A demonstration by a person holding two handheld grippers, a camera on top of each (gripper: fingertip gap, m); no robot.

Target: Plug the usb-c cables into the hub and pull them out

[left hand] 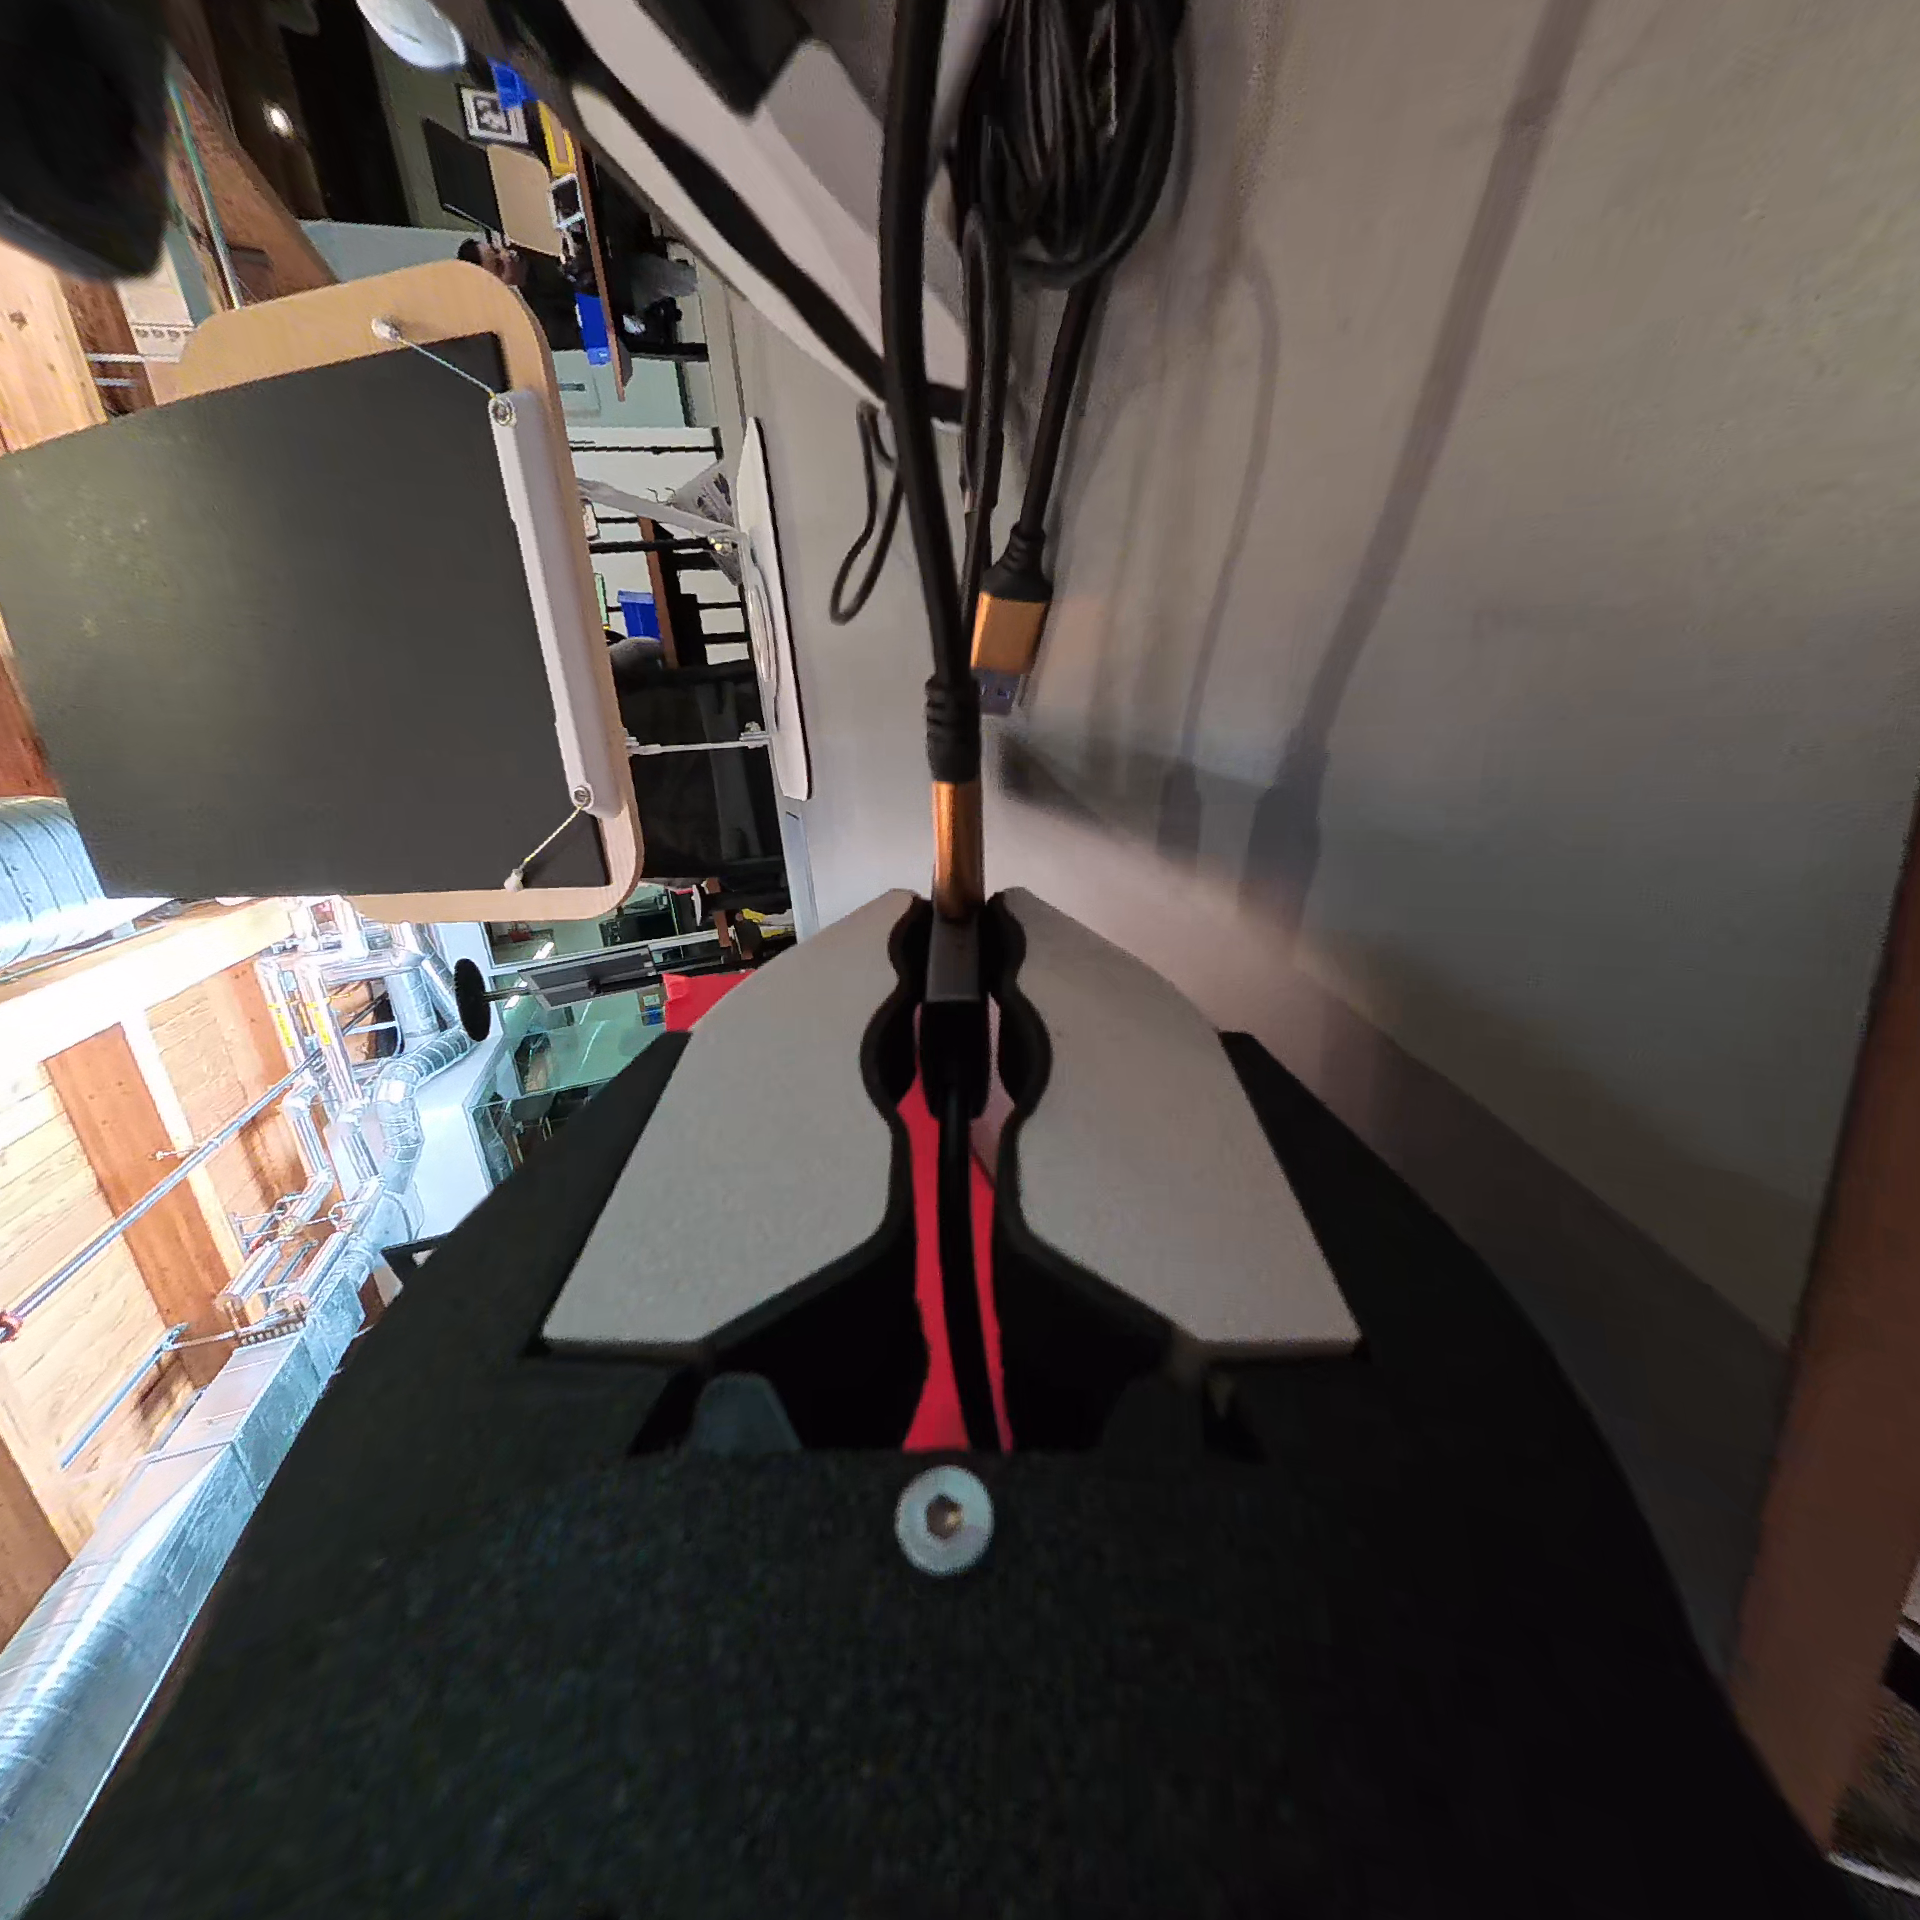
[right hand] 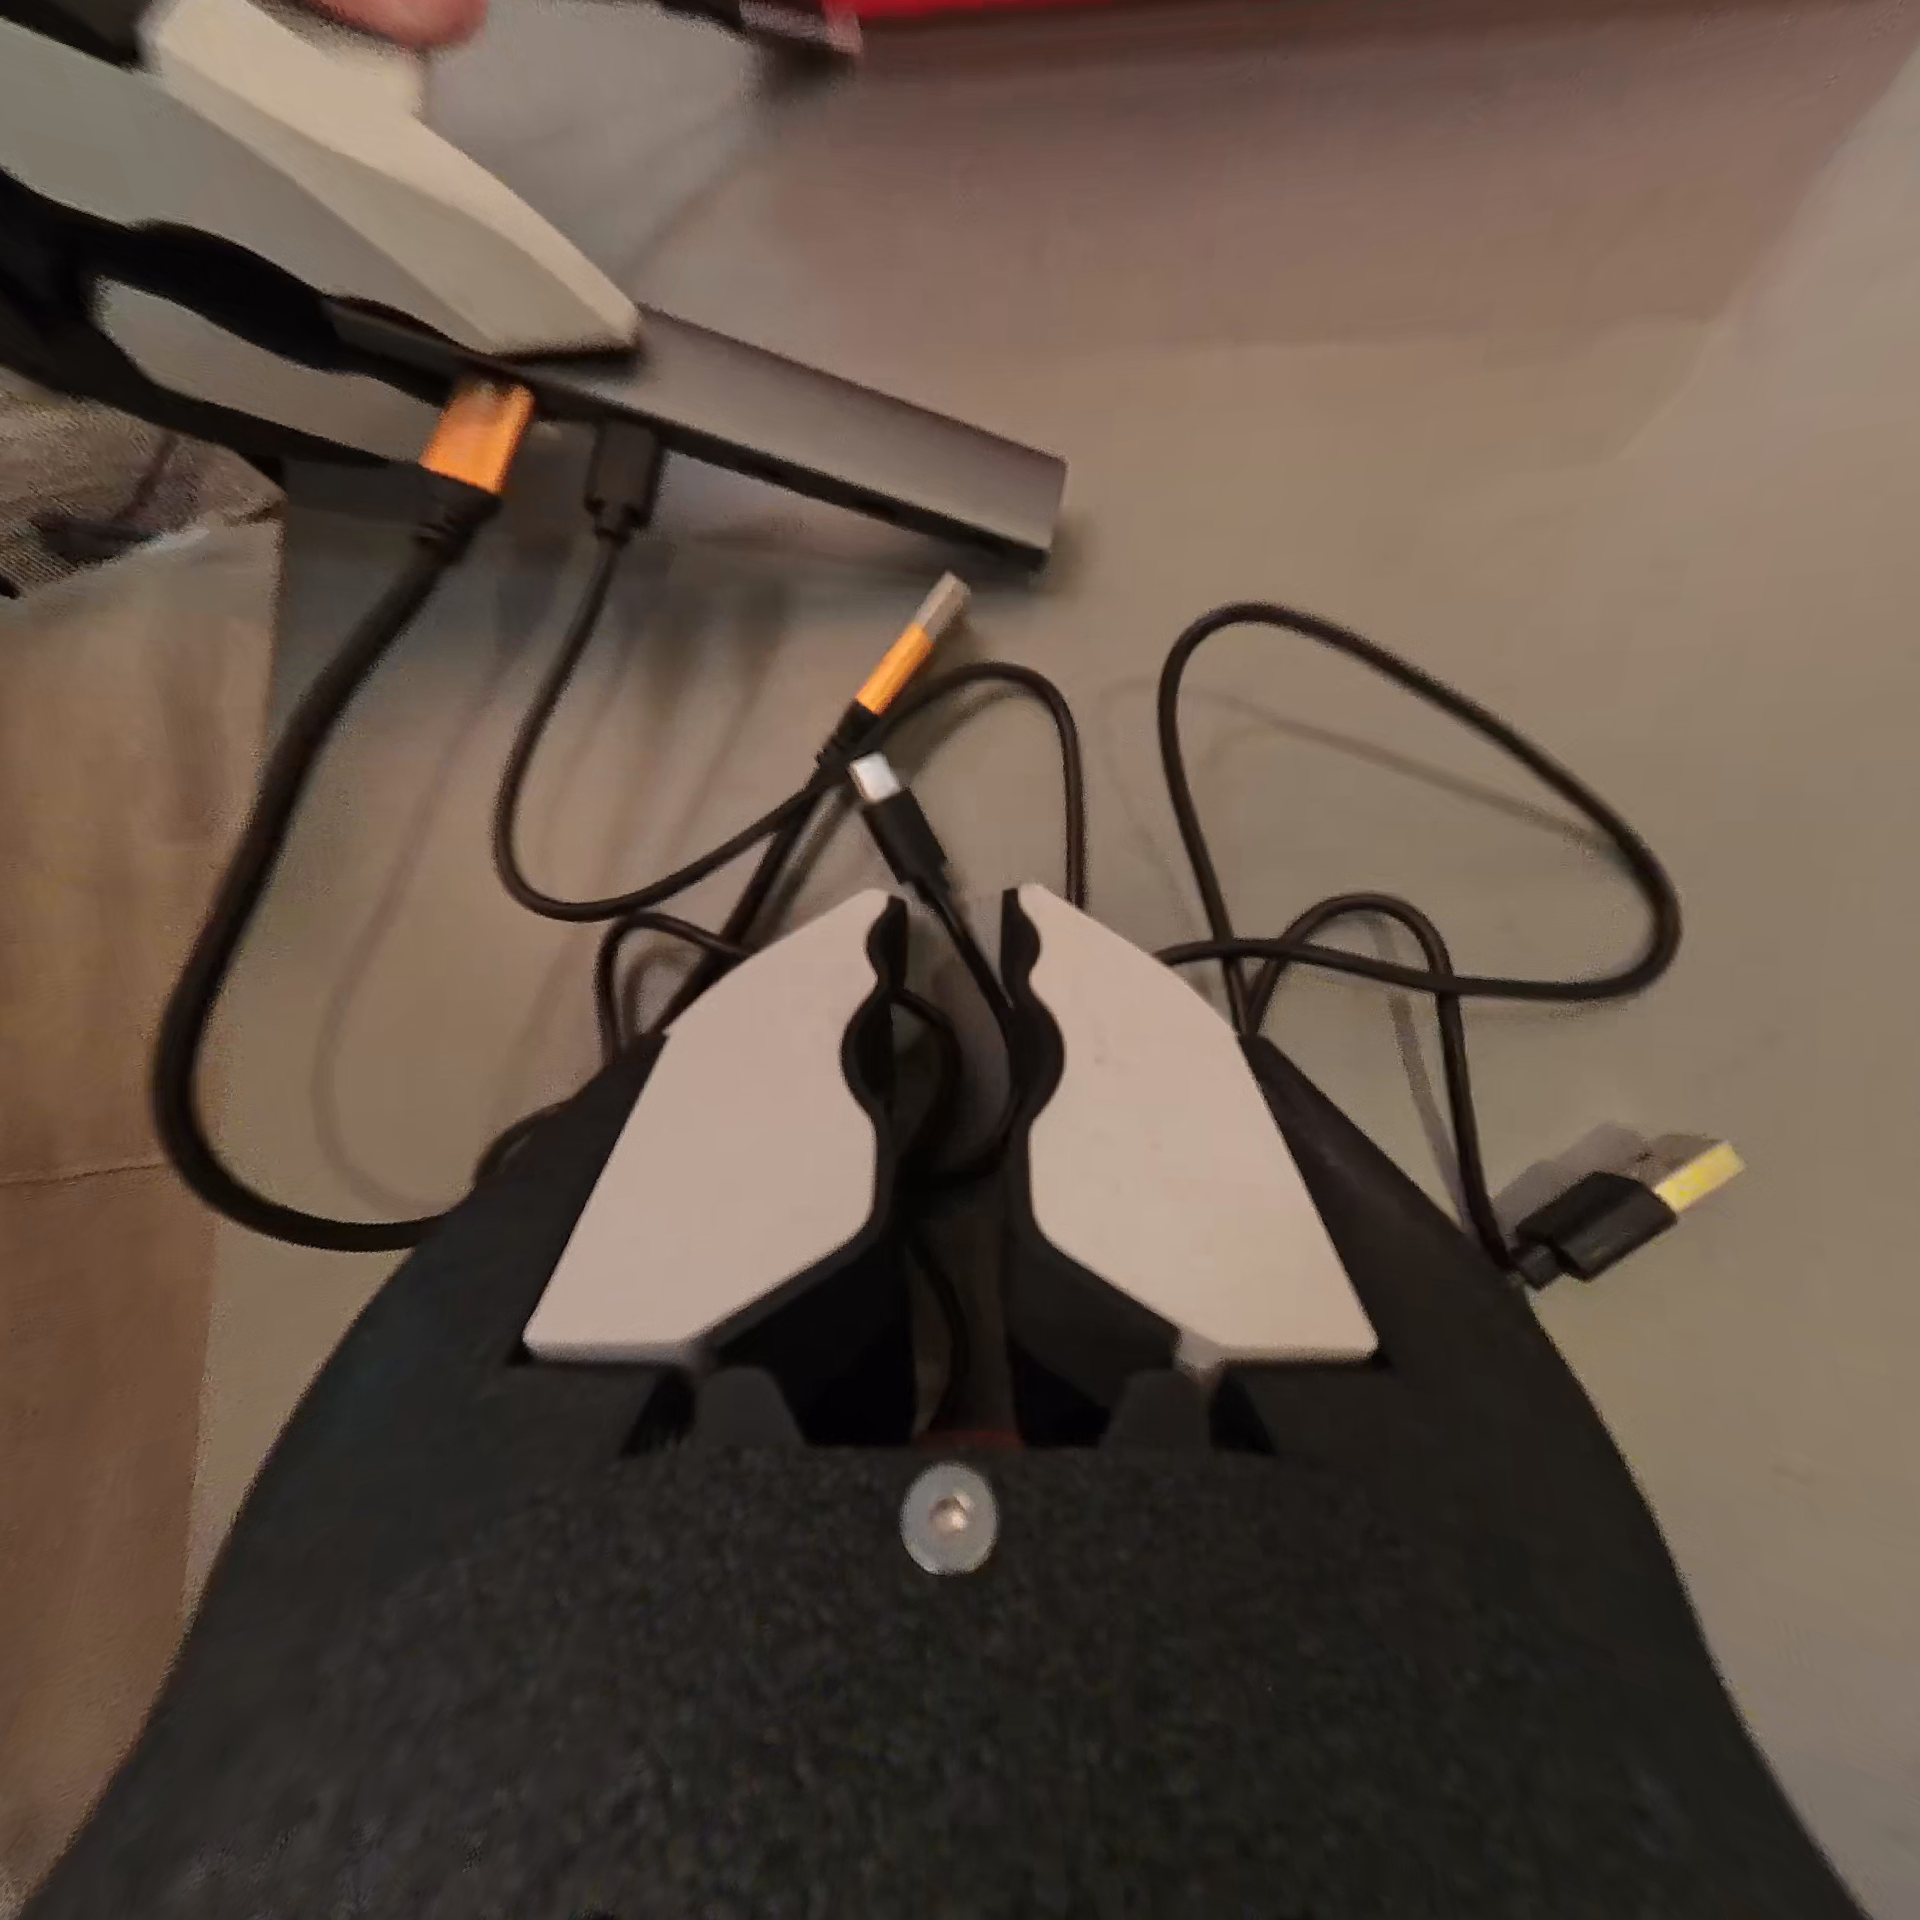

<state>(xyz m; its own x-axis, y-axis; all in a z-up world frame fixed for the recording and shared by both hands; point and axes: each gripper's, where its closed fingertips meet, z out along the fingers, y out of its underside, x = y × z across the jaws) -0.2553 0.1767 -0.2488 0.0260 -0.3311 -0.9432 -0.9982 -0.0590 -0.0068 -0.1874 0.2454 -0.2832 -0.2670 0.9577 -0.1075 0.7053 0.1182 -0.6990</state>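
Two cables [right hand: 582, 623] sit plugged into the hub [right hand: 831, 436], which the left hand-held gripper [right hand: 582, 332] clamps.

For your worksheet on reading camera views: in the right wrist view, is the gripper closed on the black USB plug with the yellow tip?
No, that yellow-tipped plug lies loose on the grey table, right of the right gripper.

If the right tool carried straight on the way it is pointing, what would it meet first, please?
Probably the black plug with a silver tip just ahead of the right tool, whose cable already runs between the open fingers. Beyond it lie the orange plug and the grey hub; depth is hard to judge.
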